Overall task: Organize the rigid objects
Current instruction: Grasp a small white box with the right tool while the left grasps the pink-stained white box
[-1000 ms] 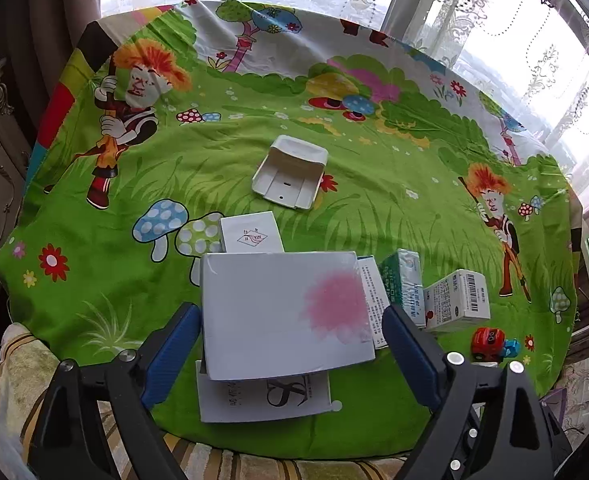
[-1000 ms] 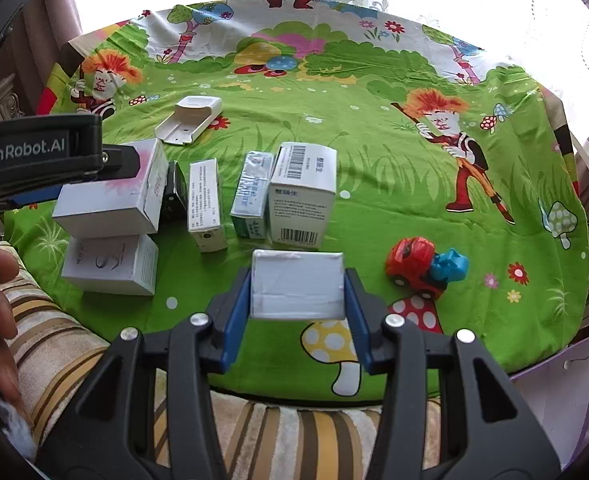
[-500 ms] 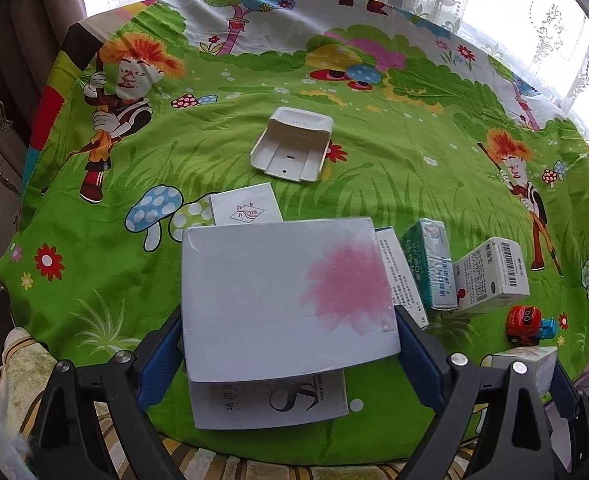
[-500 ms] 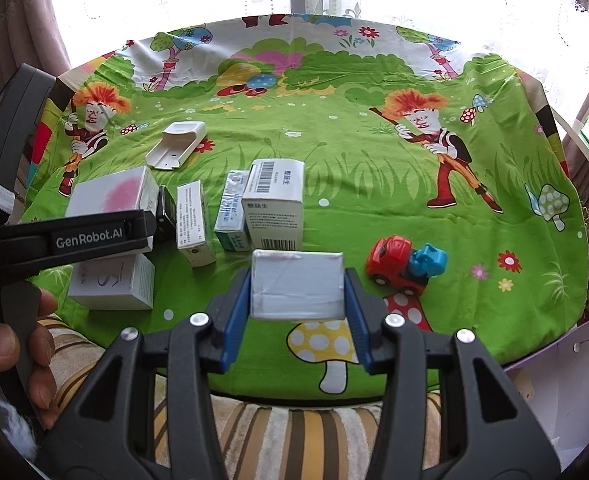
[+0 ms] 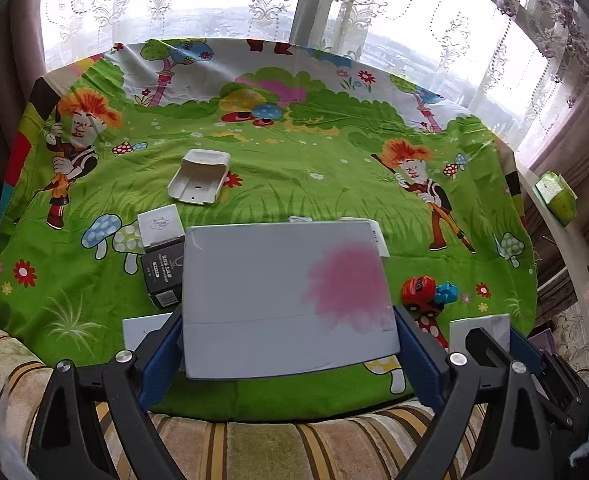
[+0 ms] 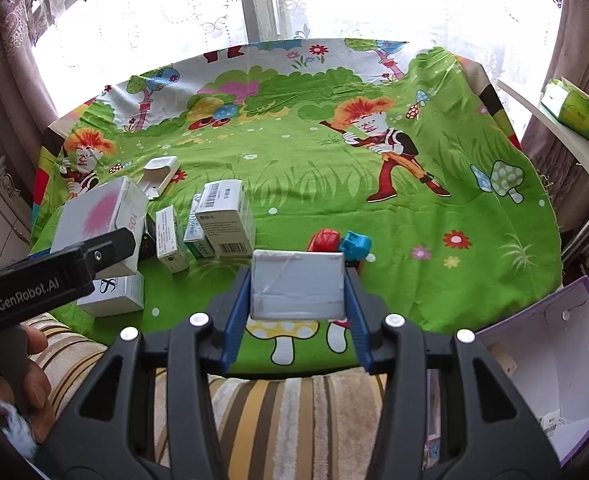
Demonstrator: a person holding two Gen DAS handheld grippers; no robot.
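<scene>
My left gripper [image 5: 288,344] is shut on a large white box with a pink blotch [image 5: 286,296], held above the green cartoon cloth [image 5: 294,160]; the same box shows at the left of the right wrist view [image 6: 94,216]. A small grey-white box [image 6: 297,285] sits clamped between the blue pads of my right gripper [image 6: 297,312]. On the cloth stand several small cartons [image 6: 224,220], a white box with a dark logo [image 6: 114,294], a black box [image 5: 162,272] and a small white box [image 5: 160,226]. A red and blue toy car [image 6: 340,242] lies just behind the grey-white box.
An open white plastic tray [image 5: 200,176] lies farther back on the cloth. A purple-edged open box [image 6: 542,376] stands low at the right, off the cloth's edge. A green packet [image 6: 570,106] rests on a white ledge. Striped fabric [image 6: 286,408] runs under the near edge.
Both grippers have lifted and swung right with their boxes. The blotched box has come up off the logo box and uncovered the black box. The right gripper's box now hides part of the toy car.
</scene>
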